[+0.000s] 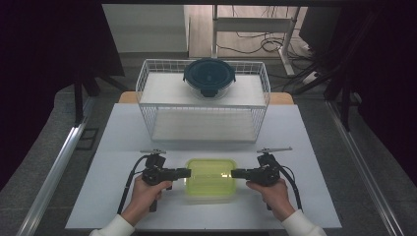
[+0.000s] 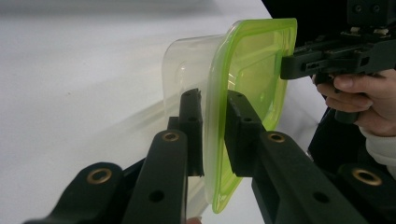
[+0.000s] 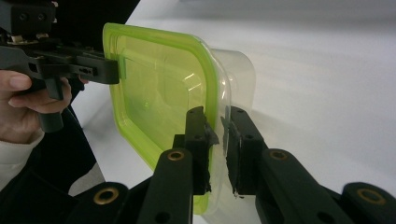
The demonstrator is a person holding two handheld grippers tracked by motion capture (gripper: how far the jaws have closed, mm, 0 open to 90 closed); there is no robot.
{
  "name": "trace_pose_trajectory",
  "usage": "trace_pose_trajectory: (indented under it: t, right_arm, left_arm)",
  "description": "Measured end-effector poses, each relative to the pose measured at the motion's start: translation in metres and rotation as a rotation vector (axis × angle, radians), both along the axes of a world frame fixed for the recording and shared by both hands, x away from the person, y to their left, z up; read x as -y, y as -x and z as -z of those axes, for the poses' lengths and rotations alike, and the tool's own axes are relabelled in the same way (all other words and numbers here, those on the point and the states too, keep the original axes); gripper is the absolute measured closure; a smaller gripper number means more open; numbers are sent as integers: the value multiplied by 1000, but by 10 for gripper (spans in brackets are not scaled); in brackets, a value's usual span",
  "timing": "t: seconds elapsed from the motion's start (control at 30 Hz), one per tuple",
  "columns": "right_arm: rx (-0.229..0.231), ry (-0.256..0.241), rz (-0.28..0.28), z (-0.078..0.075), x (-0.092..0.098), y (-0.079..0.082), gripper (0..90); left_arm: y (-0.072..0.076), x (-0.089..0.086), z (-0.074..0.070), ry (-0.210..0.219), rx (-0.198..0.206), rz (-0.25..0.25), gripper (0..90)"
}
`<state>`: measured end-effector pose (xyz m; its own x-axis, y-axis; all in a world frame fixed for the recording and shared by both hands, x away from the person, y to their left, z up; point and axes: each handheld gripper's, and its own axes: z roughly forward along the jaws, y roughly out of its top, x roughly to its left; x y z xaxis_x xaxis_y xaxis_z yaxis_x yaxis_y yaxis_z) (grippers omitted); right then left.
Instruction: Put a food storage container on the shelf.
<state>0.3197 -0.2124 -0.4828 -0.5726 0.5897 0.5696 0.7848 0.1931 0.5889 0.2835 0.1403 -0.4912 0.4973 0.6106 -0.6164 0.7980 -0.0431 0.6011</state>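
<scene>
Both tongs, left (image 1: pixel 186 172) and right (image 1: pixel 235 173), clamped on green-lidded container (image 1: pixel 210 178) rim at opposite ends. Grip done; lift off desk (image 1: pixel 305 132) not yet.

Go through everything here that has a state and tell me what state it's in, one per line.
Green-lidded container: lid on, on the table, gripped at both ends.
Left hand-held gripper: shut on the container's left rim.
Right hand-held gripper: shut on the container's right rim.
Round dark-lidded bowl: lid on, upright atop the rack.
Wire rack: upright, lower level bare.
</scene>
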Motion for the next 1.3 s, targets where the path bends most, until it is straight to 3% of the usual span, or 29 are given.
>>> trace_pose_trajectory:
  t: [0.43,0.63,1.03,1.3]
  right_arm:
    - [64,-5,-15,-16,-4,3,790]
    - [90,2,-12,-23,-5,0,790]
    - [148,17,-7,-37,-1,-3,791]
    - [199,-1,1,-60,-4,-9,790]
  left_arm:
    - [3,-4,-18,-14,73,7,791]
    - [-3,-5,-17,-9,74,8,794]
    - [-9,0,-29,-20,104,20,796]
    - [-21,-5,-55,-13,148,19,797]
